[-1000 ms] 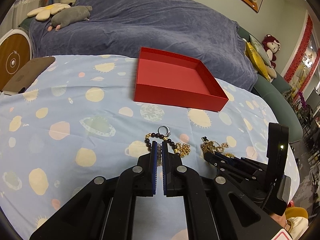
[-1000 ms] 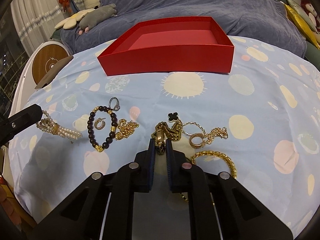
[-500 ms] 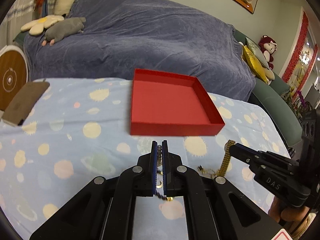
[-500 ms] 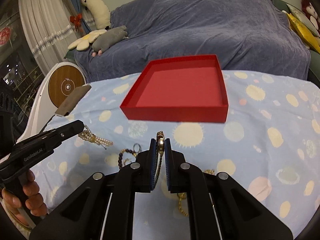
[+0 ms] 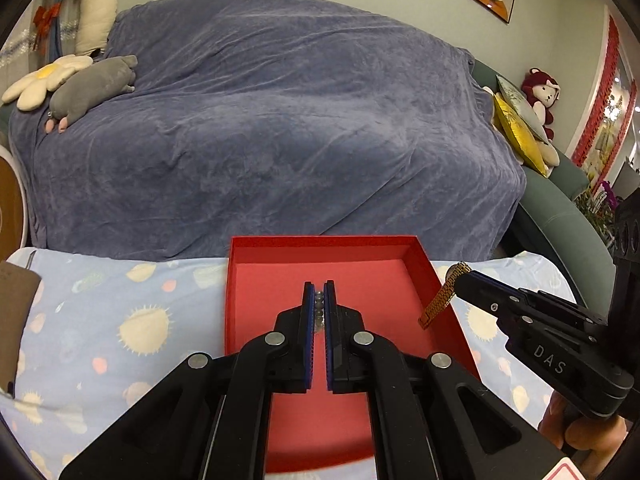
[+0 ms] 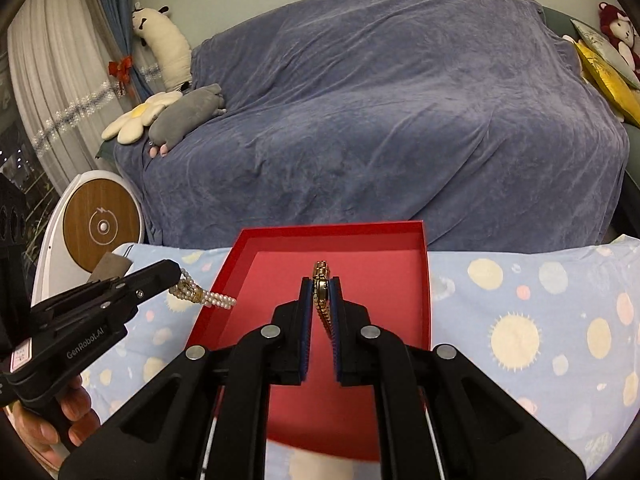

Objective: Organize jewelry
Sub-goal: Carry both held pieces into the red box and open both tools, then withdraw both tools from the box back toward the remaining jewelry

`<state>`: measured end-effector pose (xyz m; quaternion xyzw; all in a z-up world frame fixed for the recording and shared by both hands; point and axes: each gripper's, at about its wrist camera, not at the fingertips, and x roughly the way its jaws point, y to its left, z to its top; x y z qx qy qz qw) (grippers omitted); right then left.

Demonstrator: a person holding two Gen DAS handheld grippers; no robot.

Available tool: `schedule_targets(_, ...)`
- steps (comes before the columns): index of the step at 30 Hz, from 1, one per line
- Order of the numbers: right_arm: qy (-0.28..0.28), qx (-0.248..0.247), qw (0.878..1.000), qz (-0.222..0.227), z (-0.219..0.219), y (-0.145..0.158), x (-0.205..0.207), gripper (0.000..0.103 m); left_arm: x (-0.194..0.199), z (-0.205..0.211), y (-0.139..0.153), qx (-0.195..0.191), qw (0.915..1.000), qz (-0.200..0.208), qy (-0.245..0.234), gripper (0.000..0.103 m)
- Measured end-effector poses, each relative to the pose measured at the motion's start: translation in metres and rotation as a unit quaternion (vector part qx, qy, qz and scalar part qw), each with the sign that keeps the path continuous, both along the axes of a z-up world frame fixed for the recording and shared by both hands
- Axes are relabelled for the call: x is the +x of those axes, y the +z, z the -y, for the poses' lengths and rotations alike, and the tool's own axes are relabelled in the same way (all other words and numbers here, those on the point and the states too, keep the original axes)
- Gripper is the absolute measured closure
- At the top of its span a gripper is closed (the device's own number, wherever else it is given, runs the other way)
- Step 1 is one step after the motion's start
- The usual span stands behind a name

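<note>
1. Both grippers have come up off the jewelry heap at the near edge of the table and now hang over the red box (image 5: 436, 280), each carrying a piece it was only pinching on the cloth before.
2. Left gripper (image 5: 319, 288) – its jaws are clamped tight on a pearl bracelet (image 6: 204, 296), whose strands dangle over the box's left wall in the right wrist view.
3. Right gripper (image 6: 321, 285) – jaws nearly closed on a gold link bracelet (image 6: 322, 280), which sticks up past the tips and hangs below them, above the box's floor.
4. Red box sits open on the spotted blue tablecloth (image 6: 540, 312), at the table's far edge, nothing lying inside that I can see.
5. Beyond it is a sofa under a blue throw (image 5: 280, 120).
</note>
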<state>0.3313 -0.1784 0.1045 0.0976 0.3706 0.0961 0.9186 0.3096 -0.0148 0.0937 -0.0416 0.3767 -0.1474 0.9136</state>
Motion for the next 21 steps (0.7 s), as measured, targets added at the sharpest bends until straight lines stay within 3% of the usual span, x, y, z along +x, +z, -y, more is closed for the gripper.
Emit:
schedule_targets(6, -0.017, -0.011, 0.999, -0.026, 0.007, -0.033, 0.047, 0.095, 0.054, 0.009, -0.027, 0.001, 0.9997, -0.023, 0.012, 0.101)
schedule_targets(12, -0.011, -0.026, 0.998, -0.048, 0.008, -0.059, 0.061, 0.093, 0.079, 0.011, -0.057, 0.014, 0.9980, -0.053, 0.032, 0.098)
schedule_targets(14, -0.014, -0.033, 0.998, -0.049, 0.007, -0.064, 0.059, 0.083, 0.079, 0.010, -0.062, 0.016, 0.9977, -0.054, 0.038, 0.091)
schedule_targets(16, -0.020, -0.036, 0.998, -0.048, 0.007, -0.068, 0.056, 0.064, 0.079, 0.009, -0.067, 0.020, 0.9975, -0.055, 0.040, 0.078)
schedule_targets(17, -0.023, -0.037, 0.998, -0.048, 0.007, -0.069, 0.055, 0.063, 0.077, 0.008, -0.069, 0.023, 0.9974, -0.053, 0.043, 0.072)
schedule_targets(21, -0.029, -0.025, 0.998, -0.052, 0.011, -0.072, 0.049, 0.062, 0.072, 0.006, -0.078, 0.035, 0.9970, -0.053, 0.045, 0.071)
